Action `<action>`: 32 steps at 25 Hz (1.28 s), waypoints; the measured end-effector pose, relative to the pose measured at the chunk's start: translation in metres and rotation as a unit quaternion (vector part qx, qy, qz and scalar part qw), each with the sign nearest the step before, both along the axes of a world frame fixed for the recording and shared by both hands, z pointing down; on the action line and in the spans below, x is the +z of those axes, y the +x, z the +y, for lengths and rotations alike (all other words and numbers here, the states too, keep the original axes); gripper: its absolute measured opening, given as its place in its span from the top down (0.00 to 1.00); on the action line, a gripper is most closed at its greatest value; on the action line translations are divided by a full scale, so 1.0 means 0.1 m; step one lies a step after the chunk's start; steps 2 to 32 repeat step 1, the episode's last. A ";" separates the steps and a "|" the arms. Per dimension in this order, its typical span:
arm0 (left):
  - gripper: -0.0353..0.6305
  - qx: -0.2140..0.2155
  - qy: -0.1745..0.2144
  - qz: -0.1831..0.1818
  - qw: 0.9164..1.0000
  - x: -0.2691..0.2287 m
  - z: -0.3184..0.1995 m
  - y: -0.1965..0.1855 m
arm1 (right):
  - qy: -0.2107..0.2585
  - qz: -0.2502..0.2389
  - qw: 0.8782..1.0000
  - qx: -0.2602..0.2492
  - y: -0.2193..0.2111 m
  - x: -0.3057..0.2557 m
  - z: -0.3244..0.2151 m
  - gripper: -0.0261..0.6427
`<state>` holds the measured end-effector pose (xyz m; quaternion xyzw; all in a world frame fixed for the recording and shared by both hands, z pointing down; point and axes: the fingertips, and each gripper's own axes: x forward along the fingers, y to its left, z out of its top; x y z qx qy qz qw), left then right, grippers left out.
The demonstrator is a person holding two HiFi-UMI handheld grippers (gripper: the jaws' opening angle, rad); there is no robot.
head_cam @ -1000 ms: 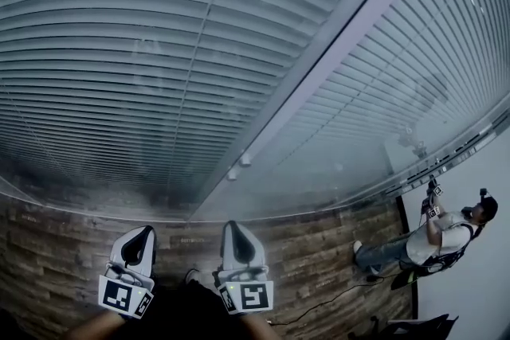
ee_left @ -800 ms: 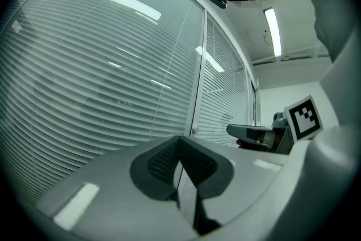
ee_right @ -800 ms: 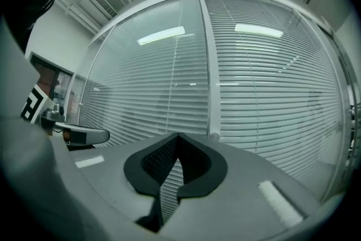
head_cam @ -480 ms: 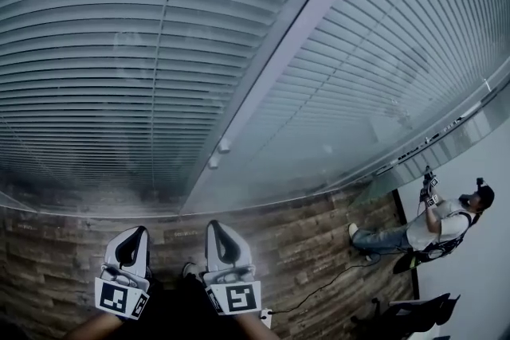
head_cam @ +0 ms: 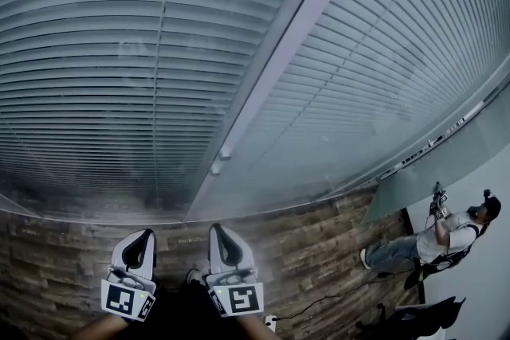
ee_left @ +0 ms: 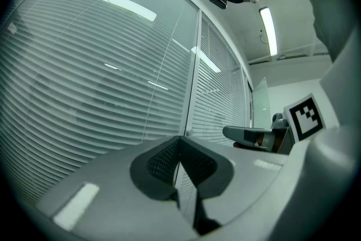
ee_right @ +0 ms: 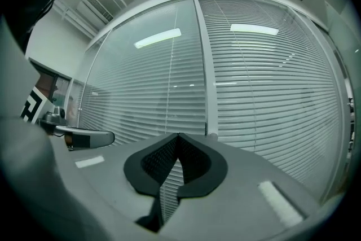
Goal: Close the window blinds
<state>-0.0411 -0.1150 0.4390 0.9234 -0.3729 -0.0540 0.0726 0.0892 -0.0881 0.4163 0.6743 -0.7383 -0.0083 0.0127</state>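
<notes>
White slatted blinds (head_cam: 119, 52) hang behind two glass panes, split by a pale upright frame post (head_cam: 295, 36). Two small knobs (head_cam: 221, 159) sit low on that post; one knob (ee_right: 211, 135) also shows in the right gripper view. My left gripper (head_cam: 143, 235) and right gripper (head_cam: 219, 228) are held side by side low in the head view, short of the glass and touching nothing. In the left gripper view the left gripper (ee_left: 179, 138) is shut and empty, pointing at the post. The right gripper (ee_right: 177, 136) is likewise shut with nothing in it.
Wood-plank floor (head_cam: 319, 251) runs along the foot of the glass. Another person (head_cam: 446, 239) with grippers stands at the far right by a white wall. A thin cable (head_cam: 319, 302) lies on the floor, and a dark chair-like object (head_cam: 414, 318) sits at the lower right.
The head view has swung a little, so the frame post and knobs sit further left. Both grippers stay low and shut; the right one has shifted slightly left.
</notes>
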 end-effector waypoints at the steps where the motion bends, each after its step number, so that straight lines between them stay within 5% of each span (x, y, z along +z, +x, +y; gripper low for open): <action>1: 0.94 0.000 0.002 0.000 1.000 -0.03 0.06 -0.01 | -0.002 -0.001 1.000 0.000 0.00 -0.02 0.04 0.96; 32: 0.94 0.000 0.002 0.000 1.000 -0.03 0.06 -0.01 | -0.002 -0.001 1.000 0.000 0.00 -0.02 0.04 0.96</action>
